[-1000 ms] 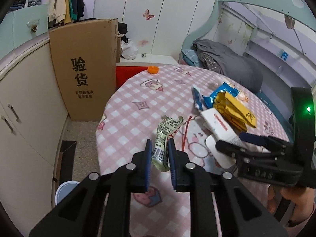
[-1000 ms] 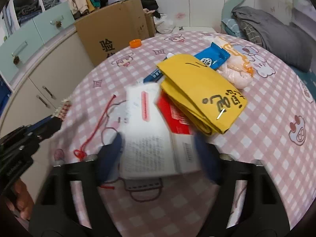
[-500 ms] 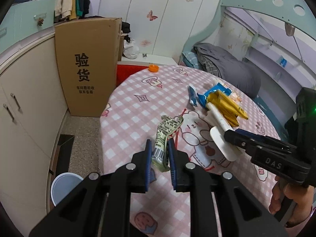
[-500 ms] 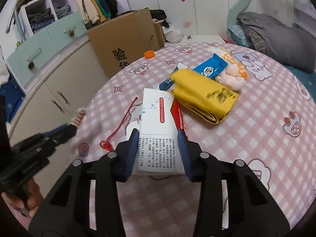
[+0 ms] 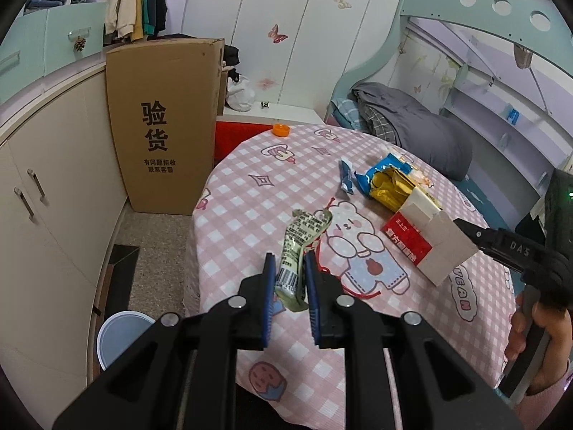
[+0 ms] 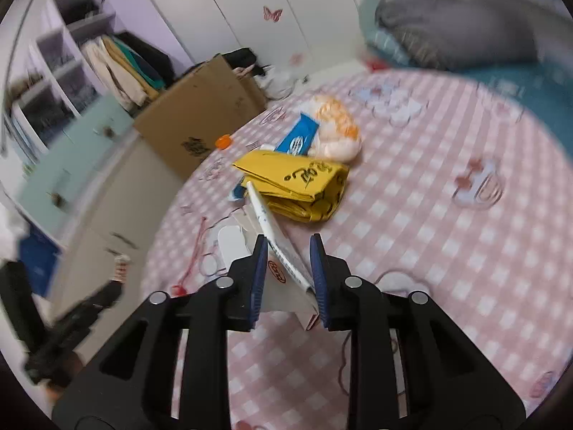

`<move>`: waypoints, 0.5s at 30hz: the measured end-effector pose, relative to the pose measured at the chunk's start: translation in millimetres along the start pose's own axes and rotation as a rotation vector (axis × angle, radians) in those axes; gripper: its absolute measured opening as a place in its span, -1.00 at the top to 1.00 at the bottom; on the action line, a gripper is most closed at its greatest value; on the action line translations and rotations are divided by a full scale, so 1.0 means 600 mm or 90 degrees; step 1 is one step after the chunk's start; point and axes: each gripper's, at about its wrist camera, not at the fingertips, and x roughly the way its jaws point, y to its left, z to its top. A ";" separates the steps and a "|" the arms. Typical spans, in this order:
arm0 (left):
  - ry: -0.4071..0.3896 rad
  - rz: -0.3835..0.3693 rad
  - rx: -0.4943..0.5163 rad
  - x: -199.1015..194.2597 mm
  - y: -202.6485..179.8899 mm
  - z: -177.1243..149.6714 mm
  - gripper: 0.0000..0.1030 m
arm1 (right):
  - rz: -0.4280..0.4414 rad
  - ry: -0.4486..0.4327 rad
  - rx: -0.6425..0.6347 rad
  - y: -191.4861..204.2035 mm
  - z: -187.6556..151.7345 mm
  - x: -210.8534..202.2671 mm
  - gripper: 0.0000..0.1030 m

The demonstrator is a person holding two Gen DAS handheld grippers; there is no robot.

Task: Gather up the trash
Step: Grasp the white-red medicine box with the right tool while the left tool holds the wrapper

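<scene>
Trash in transit: left gripper [image 5: 290,279] nipped shut on green wrapper [image 5: 299,247], right gripper [image 6: 288,268] w/ jaws easing apart around red-white carton [image 5: 426,240], both above table [image 5: 250,193]; next, likely carry to bin [image 5: 121,337].

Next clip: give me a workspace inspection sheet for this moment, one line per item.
Surface: round table under a pink checked cloth.
Job's things: green wrapper; red and white carton; on the cloth, yellow bag, blue packet, orange-white bag.
Clutter: orange cap, red string.
Grippers: left gripper shut on the wrapper; right gripper jaws opening, carton between them, lifted and tilted.
Cables: nothing seen.
Surroundings: cardboard box, bin on the floor, bed, cabinets.
</scene>
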 end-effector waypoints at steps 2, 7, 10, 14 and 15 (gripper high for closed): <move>0.001 0.000 0.004 0.001 -0.004 0.001 0.69 | 0.037 -0.013 0.043 -0.025 -0.003 -0.005 -0.37; 0.007 -0.001 0.013 0.006 -0.017 -0.001 0.69 | 0.083 -0.023 0.040 -0.038 -0.012 -0.011 -0.37; 0.010 -0.002 0.019 0.008 -0.025 -0.001 0.69 | 0.067 -0.005 -0.005 -0.020 -0.014 -0.002 -0.42; 0.013 0.002 0.021 0.014 -0.032 -0.002 0.69 | -0.017 -0.003 -0.078 0.009 -0.020 0.015 -0.44; 0.014 0.001 0.021 0.014 -0.033 -0.003 0.69 | -0.041 -0.006 -0.104 0.018 -0.021 0.019 -0.49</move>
